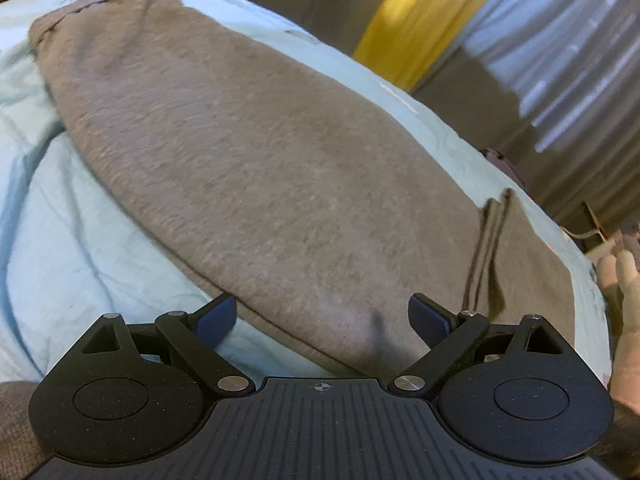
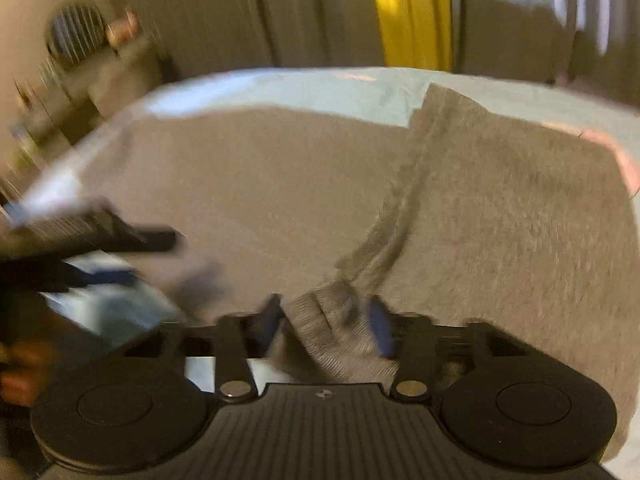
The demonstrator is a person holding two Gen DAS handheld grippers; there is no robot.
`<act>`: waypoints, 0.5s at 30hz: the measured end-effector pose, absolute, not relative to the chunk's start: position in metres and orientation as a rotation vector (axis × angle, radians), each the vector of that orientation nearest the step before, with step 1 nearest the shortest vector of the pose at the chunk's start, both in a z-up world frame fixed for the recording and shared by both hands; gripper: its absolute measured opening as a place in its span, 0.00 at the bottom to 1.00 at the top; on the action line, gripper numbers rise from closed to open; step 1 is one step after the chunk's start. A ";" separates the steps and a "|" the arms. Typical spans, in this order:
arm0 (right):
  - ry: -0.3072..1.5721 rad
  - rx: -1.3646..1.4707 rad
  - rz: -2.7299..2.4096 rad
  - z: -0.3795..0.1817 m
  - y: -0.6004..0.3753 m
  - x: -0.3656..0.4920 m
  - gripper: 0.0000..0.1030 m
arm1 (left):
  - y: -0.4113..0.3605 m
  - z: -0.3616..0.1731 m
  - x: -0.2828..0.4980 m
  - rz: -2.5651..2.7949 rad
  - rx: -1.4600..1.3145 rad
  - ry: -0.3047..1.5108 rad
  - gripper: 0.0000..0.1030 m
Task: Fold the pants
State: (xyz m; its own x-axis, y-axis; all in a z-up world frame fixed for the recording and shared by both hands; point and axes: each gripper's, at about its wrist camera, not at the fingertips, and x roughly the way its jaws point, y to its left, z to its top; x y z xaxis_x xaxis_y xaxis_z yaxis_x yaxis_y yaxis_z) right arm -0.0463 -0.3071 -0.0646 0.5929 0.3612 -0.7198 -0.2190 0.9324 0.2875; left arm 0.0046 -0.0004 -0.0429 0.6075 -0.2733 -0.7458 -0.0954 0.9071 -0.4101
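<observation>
Grey sweatpants [image 1: 256, 152] lie flat and long on a light blue bedsheet [image 1: 60, 240]. My left gripper [image 1: 322, 316] is open wide above the near edge of the pants, its blue pads clear of the cloth. The right wrist view is blurred by motion. There the grey pants [image 2: 500, 220] show a folded layer lying over a lower one. A ribbed hem [image 2: 324, 320] sits between the fingers of my right gripper [image 2: 326, 320], whose jaws stand apart without pinching it. At the far left of this view is my left gripper's black body [image 2: 100, 236].
A person's hand [image 1: 624, 280] shows at the right edge of the bed. Behind the bed hang a yellow curtain [image 2: 412, 12] and grey curtains [image 1: 580, 60]. A round vent and cluttered shelf [image 2: 76, 36] stand at the far left. The bed's far edge [image 2: 280, 76] curves close behind the pants.
</observation>
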 end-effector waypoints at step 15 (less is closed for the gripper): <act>0.955 0.184 -0.259 -0.039 -0.440 -0.059 0.96 | -0.073 -0.022 0.046 -0.358 -0.362 1.032 0.93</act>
